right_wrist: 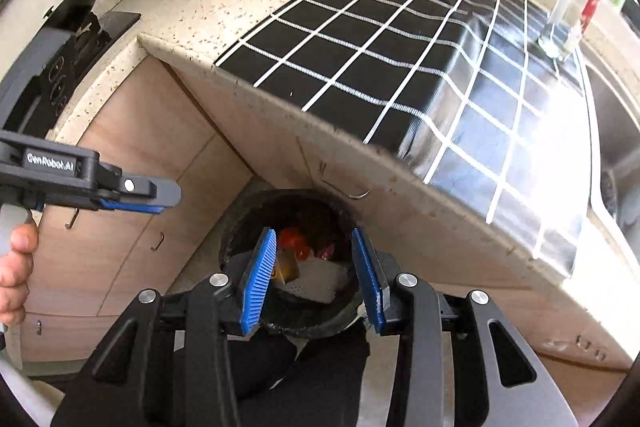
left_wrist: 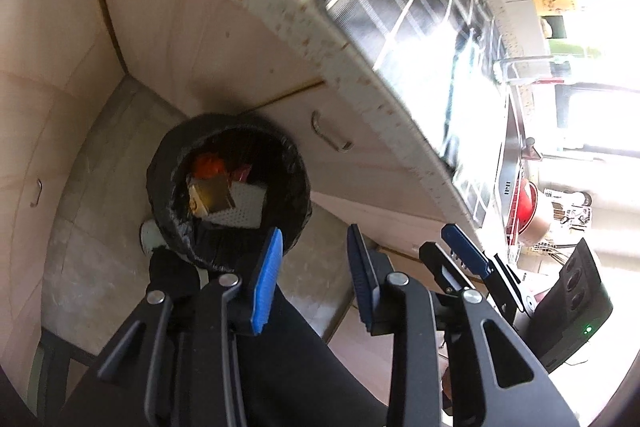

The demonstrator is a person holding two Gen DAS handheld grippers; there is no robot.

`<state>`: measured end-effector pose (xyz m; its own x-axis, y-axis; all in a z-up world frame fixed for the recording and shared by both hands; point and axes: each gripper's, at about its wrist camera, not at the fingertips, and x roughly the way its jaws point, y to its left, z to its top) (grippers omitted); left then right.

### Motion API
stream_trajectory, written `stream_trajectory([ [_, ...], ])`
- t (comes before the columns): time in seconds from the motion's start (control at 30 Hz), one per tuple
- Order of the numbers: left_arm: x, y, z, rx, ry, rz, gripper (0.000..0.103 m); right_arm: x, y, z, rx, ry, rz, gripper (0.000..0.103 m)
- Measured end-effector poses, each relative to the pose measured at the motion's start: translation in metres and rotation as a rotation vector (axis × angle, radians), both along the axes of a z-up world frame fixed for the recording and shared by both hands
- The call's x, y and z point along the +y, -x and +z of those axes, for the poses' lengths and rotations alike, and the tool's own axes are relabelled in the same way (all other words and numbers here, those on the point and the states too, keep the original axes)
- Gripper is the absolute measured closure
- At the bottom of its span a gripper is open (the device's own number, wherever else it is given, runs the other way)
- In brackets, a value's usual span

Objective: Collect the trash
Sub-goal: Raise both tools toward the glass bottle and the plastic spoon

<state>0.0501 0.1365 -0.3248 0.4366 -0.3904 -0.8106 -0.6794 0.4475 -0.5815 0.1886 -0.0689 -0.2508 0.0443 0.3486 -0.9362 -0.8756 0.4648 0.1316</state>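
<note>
Trash is seen inside the bin on the floor, below the worktop edge. Right gripper is held above the bin, jaws spread, empty. Left gripper likewise: jaws apart, nothing gripped, bin ahead.

The trash bin stands on the floor in the lower middle of the right wrist view, its mouth open upward. The counter edge overhangs just above its far rim and closes that side. A cabinet handle sticks out near the rim. The left gripper occupies the left side. Between the right gripper fingers nothing stands, and the bin lies directly below.
</note>
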Motion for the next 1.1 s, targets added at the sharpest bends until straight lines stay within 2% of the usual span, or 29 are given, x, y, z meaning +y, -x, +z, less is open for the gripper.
stream_trajectory([
  [0.5, 0.016, -0.045, 0.053, -0.115, -0.074, -0.008, 0.070, -0.001, -0.036, 0.042, -0.105, -0.041, -0.002, 0.063],
  [0.57, 0.018, -0.057, 0.061, -0.129, -0.088, -0.017, 0.070, -0.002, -0.043, 0.050, -0.128, -0.052, -0.005, 0.059],
  [0.77, 0.023, -0.094, 0.084, -0.160, -0.133, -0.063, 0.070, -0.004, -0.074, 0.065, -0.174, -0.081, -0.034, 0.059],
  [1.1, 0.021, -0.165, 0.107, -0.204, -0.151, -0.137, 0.070, -0.019, -0.130, 0.078, -0.211, -0.098, -0.115, 0.058],
])
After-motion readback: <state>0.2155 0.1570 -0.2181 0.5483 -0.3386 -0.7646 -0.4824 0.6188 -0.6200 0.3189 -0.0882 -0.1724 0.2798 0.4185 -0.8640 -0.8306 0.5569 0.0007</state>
